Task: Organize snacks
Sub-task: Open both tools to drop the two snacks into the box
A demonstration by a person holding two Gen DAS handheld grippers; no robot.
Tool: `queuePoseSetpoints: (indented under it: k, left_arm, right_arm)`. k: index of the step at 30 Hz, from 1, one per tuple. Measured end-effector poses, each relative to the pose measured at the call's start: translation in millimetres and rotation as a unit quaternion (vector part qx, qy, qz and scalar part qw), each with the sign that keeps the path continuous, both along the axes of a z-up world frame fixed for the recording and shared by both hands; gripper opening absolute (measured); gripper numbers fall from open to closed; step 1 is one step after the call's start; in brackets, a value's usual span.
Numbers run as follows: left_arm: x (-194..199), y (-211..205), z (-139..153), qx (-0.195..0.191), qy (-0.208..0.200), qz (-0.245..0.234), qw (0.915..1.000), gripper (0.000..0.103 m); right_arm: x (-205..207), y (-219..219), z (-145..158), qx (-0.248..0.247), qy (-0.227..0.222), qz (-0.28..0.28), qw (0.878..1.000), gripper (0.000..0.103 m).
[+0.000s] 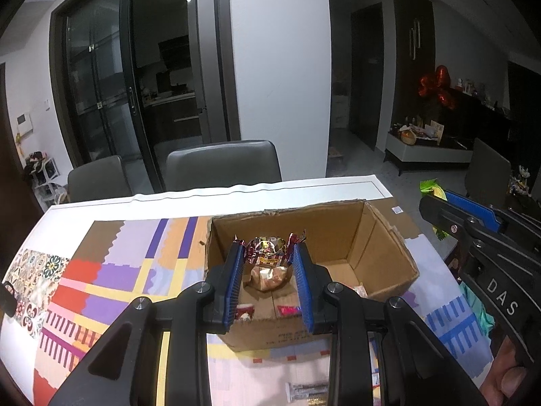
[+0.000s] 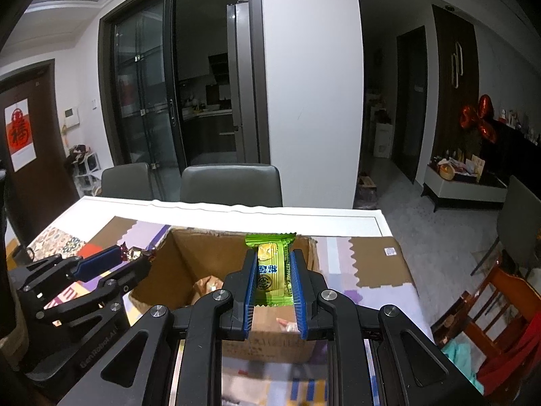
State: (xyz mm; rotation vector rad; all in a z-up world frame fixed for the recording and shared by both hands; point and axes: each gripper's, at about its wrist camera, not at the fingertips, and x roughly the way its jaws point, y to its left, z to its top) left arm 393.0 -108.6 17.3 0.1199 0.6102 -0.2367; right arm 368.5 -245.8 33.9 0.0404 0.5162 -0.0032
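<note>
Worktop (image 1: 101,209): white-edged, overlaid with a patchwork-print cloth (image 1: 111,270) in purple, yellow, orange, red and brown blocks, with floral tile panels at its left end.

Room: two grey padded chairs (image 2: 231,184) along the far side of the worktop; behind them dark-framed glass sliding doors (image 2: 145,88) onto an unlit kitchen, and a white pillar (image 2: 311,84). Red foil balloons (image 2: 478,118) and a cluttered low sideboard to the right. A brown door with a red paper hanging at far left in the right wrist view.

Cardboard box (image 1: 382,253): open-topped, brown, torn upper edges, standing on the cloth. Several small wrapped snacks lie on its floor, one pink and one red-and-white among them.

Foil-wrapped candy (image 1: 268,264): roundish, shiny red-and-gold wrapper with twisted ends, a yellow label band across its middle. Held above the near left part of the box.

Left claw (image 1: 268,277): blue-padded fingers closed against both sides of the foil-wrapped candy.

Green snack packet (image 2: 270,267): flat, bright green wrapper with crimped ends, a yellow panel with blue characters and a round emblem. Held upright over the box.

Right claw (image 2: 272,284): fingers narrowed onto the green snack packet's two long edges.
</note>
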Motion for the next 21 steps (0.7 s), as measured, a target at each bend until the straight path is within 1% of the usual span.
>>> queuePoseSetpoints:
  k: [11,21]
  left_arm:
    - [28,-1,-7,-0.002,0.007,0.006,1.0,0.03]
    - [41,-1,-19,-0.004,0.019,0.007,0.9998,0.032]
  right_arm:
    - [27,5,-1,-0.004,0.006,0.007,1.0,0.021]
    - [47,4,-13,-0.003,0.022,0.008,1.0,0.021]
